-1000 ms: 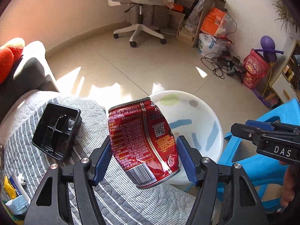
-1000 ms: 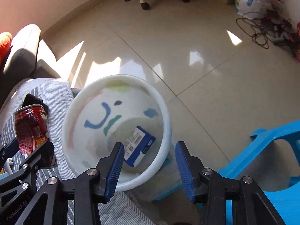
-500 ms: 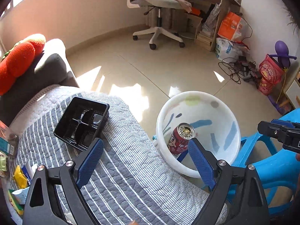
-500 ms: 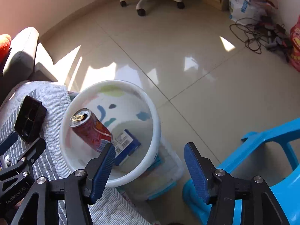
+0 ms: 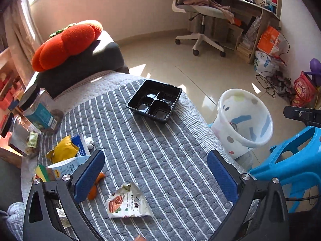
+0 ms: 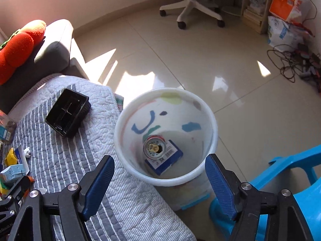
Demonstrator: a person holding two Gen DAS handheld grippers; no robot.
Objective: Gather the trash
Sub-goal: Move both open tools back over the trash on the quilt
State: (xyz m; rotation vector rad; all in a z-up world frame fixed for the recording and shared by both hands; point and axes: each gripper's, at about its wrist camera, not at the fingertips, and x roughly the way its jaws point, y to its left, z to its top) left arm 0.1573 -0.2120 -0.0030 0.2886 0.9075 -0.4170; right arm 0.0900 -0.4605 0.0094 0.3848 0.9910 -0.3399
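A white trash bin (image 6: 213, 120) stands on the floor beside the grey striped table; it also shows in the left wrist view (image 5: 266, 118). Inside it a red can (image 6: 154, 148) stands on a blue carton (image 6: 170, 159). My left gripper (image 5: 155, 175) is open and empty above the tabletop. Below it lies a torn nut wrapper (image 5: 126, 202). A black plastic tray (image 5: 155, 100) lies at the far edge. Cartons and a yellow wrapper (image 5: 64, 150) lie at the left. My right gripper (image 6: 159, 182) is open and empty above the bin's near rim.
A blue plastic chair (image 5: 291, 160) stands right of the bin. Jars (image 5: 38, 110) stand at the table's left edge. A grey sofa with an orange cushion (image 5: 66, 40) is behind the table. An office chair (image 5: 200, 14) and cables (image 5: 272, 82) are across the floor.
My left gripper let go of the red can, which dropped into the bin, then drew back over the table. My right gripper opened wider and stayed over the bin.
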